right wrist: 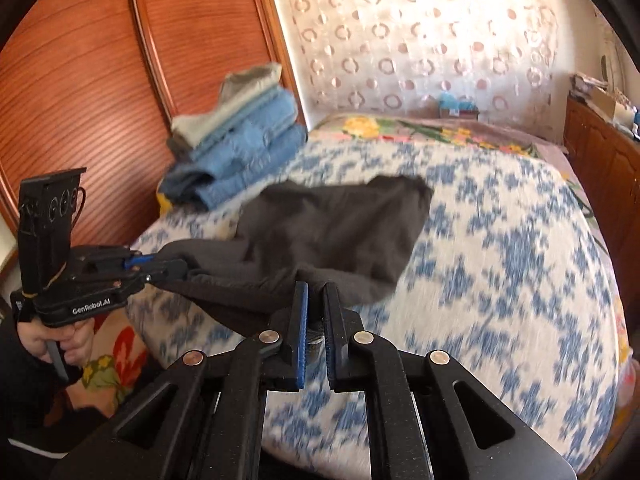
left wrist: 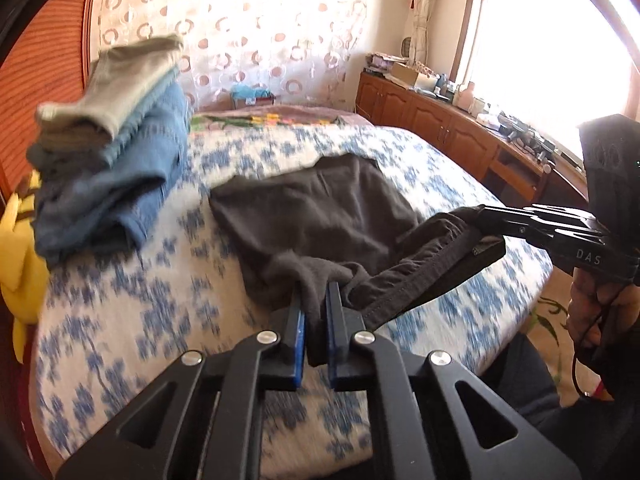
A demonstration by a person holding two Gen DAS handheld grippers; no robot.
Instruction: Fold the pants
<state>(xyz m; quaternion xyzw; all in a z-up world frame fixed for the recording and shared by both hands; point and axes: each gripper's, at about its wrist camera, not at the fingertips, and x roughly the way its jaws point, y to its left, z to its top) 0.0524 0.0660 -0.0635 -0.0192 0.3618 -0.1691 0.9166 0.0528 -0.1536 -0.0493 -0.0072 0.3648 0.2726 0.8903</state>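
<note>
Left claw (left wrist: 316, 312) is clamped on a bunched corner of the dark grey pants (left wrist: 320, 216), cloth pinched between its blue pads. Right claw (right wrist: 316, 312) is likewise closed on the near edge of the pants (right wrist: 340, 232). That edge is lifted between the two, while the far part lies on the blue-flowered bed (left wrist: 120, 320), near a stack of folded clothes (left wrist: 116, 152).

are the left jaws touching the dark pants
Touching. The left wrist view shows the left gripper shut on a bunch of the dark pants, cloth pinched between its blue pads.
</note>
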